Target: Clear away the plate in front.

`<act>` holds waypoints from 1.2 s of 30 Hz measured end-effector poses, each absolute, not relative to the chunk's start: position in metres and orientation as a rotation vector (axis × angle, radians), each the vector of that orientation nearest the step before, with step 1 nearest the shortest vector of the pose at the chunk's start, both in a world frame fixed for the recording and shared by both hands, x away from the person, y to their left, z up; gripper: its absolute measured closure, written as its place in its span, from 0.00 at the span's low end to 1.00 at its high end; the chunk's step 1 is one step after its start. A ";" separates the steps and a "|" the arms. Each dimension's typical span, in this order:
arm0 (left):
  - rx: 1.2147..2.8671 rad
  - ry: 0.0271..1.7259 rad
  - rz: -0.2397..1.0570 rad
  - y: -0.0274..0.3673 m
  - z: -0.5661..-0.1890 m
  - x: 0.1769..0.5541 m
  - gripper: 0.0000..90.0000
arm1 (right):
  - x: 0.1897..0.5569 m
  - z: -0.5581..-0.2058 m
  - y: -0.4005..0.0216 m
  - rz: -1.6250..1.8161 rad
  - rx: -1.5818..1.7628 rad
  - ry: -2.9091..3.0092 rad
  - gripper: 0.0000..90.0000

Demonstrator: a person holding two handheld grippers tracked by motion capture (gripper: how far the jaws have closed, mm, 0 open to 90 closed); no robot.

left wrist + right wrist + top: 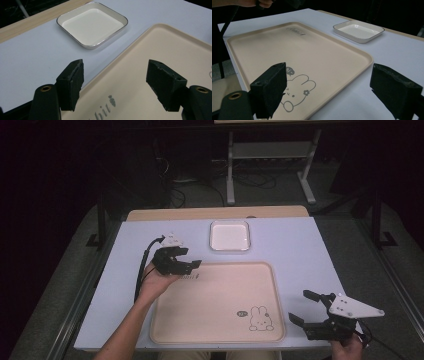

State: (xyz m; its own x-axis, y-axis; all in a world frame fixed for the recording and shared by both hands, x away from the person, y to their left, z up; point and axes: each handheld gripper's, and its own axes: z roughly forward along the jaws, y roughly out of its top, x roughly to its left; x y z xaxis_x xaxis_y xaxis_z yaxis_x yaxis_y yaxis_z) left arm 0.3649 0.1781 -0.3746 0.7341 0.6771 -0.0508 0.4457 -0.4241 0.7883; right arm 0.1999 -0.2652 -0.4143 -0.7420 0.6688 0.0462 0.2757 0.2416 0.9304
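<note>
**Both grippers poised at the tray, nothing gripped**

Over the far-left corner of the beige tray [217, 302] hovers the left gripper [186, 260], fingers [71, 83] spread apart and empty; the right gripper [306, 307] sits off the tray's near-right edge, fingers [270, 88] likewise released. This looks like the approach step, before any grasp; the next move would call for lowering onto a tray rim and closing squarely. A white square dish [229, 235] lies beyond the tray on the counter [300, 245], apart from it; nothing seems to stand in the way.
</note>
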 end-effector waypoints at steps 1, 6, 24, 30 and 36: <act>2.096 0.846 0.348 0.177 -0.374 0.367 0.34 | 0.200 -0.414 -0.265 1.502 0.867 2.161 0.15; 2.108 0.862 0.335 0.169 -0.373 0.382 0.36 | 0.200 -0.414 -0.265 1.503 0.864 2.163 0.15; 2.115 0.981 0.269 0.147 -0.371 0.440 0.40 | 0.200 -0.414 -0.266 1.513 0.857 2.163 0.15; 2.111 1.027 0.260 0.142 -0.370 0.458 0.40 | 0.200 -0.414 -0.266 1.515 0.856 2.163 0.15; 2.128 1.066 0.241 0.135 -0.371 0.475 0.41 | 0.200 -0.414 -0.266 1.519 0.852 2.165 0.15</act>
State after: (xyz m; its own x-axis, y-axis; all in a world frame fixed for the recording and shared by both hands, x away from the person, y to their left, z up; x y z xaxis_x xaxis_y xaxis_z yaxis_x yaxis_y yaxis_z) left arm 0.4747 0.1353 -0.3706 0.6382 0.7553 -0.1487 0.6182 -0.3878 0.6837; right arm 0.2001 -0.2663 -0.4138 -0.7529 0.6564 0.0482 0.2685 0.2395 0.9330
